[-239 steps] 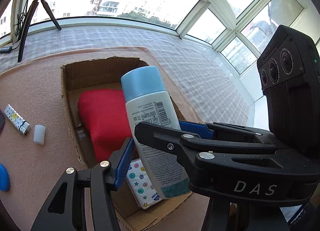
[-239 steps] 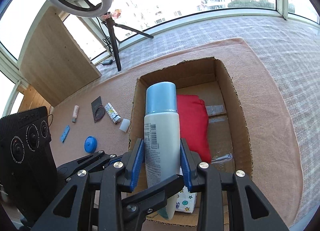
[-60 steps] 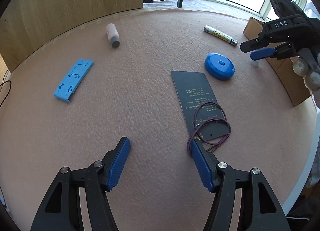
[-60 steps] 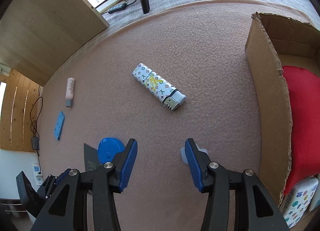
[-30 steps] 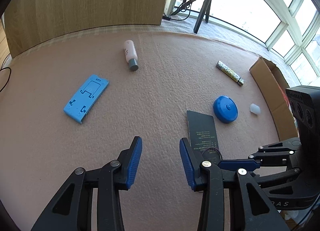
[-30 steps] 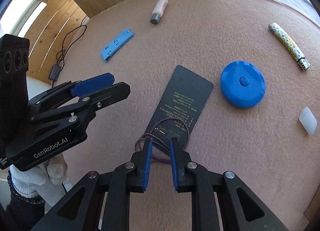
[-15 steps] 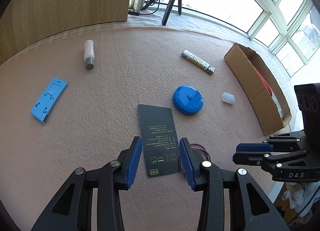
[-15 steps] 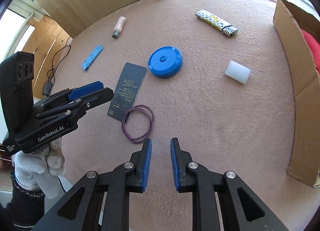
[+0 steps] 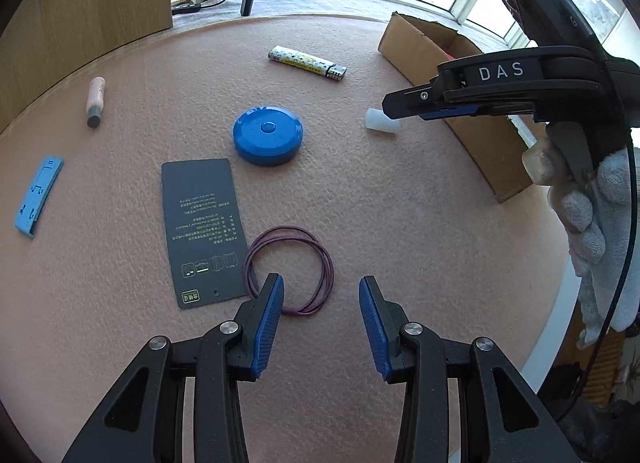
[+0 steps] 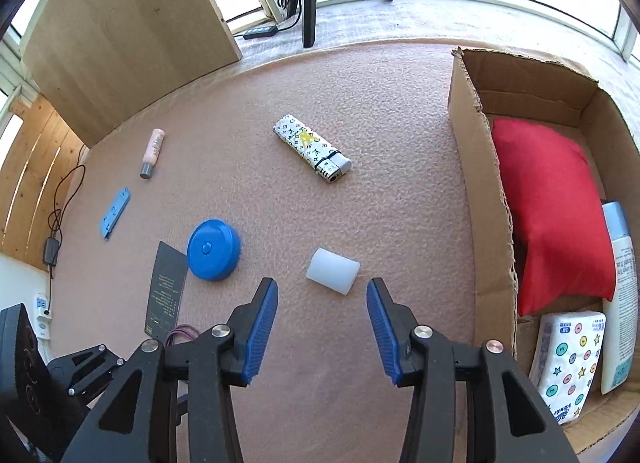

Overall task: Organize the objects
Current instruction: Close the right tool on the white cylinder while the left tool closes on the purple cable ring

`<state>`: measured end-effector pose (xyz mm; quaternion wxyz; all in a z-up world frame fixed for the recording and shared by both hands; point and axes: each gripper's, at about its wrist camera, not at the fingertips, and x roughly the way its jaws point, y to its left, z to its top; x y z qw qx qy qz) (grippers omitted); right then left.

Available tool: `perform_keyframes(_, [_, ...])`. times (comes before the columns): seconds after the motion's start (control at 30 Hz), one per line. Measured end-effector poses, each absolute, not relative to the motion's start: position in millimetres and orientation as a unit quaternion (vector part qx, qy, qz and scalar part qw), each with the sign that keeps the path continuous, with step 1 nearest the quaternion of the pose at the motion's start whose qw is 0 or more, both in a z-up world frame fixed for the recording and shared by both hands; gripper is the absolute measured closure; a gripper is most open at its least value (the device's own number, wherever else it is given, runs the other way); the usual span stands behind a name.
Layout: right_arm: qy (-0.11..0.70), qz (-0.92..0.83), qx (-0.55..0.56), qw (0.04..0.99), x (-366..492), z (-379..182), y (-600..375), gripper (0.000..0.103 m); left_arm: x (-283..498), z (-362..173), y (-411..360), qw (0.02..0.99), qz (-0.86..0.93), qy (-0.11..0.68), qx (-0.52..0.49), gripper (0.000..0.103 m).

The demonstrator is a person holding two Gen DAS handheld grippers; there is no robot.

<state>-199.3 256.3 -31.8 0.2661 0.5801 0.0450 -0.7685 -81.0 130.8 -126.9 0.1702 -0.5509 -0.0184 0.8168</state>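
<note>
Both grippers are apart and hold nothing. The left gripper (image 9: 321,313) hangs by the purple hair tie (image 9: 289,271), and the right gripper (image 10: 322,323) hangs near the white cap (image 10: 333,271).

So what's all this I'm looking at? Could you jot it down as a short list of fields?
surface: pink felt mat
box: cardboard box holding a red pouch, a tissue pack and a white bottle
loose on the mat: lighter, white cap, blue disc, black card, purple band
left gripper: open, empty, over the band
right gripper: open, empty, near the cap
</note>
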Motion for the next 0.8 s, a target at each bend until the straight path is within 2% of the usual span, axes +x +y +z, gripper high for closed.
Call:
perform_keyframes(0.23, [0.083, -0.76, 0.594, 0.25, -213.5, -48.8, 242.5, 0.06, -89.5, -133.4, 134.9, 0.173, 0.811, -0.02, -0.558, 0.063])
perform_keyframes(0.4, [0.114, -0.758, 0.594, 0.244, -216.9, -57.4, 232.3, 0.06, -94.6, -135.4, 144.4, 0.171, 0.816, 0.021, -0.552, 0.074])
perform_keyframes(0.53, [0.135, -0.759, 0.588, 0.244, -214.6, -57.9, 227.3, 0.061, -98.7, -136.1, 140.6, 0.162, 0.819, 0.021, -0.55, 0.089])
perform_keyframes(0.6, [0.14, -0.759, 0.586, 0.247, -212.3, -57.6, 227.6, 0.068, -98.9, -136.1, 135.9, 0.16, 0.819, 0.011, -0.551, 0.099])
perform_keyframes(0.8, [0.136, -0.756, 0.583, 0.263, -207.0, -53.9, 233.0, 0.081, -94.8, -136.4, 126.3, 0.161, 0.816, -0.027, -0.555, 0.099])
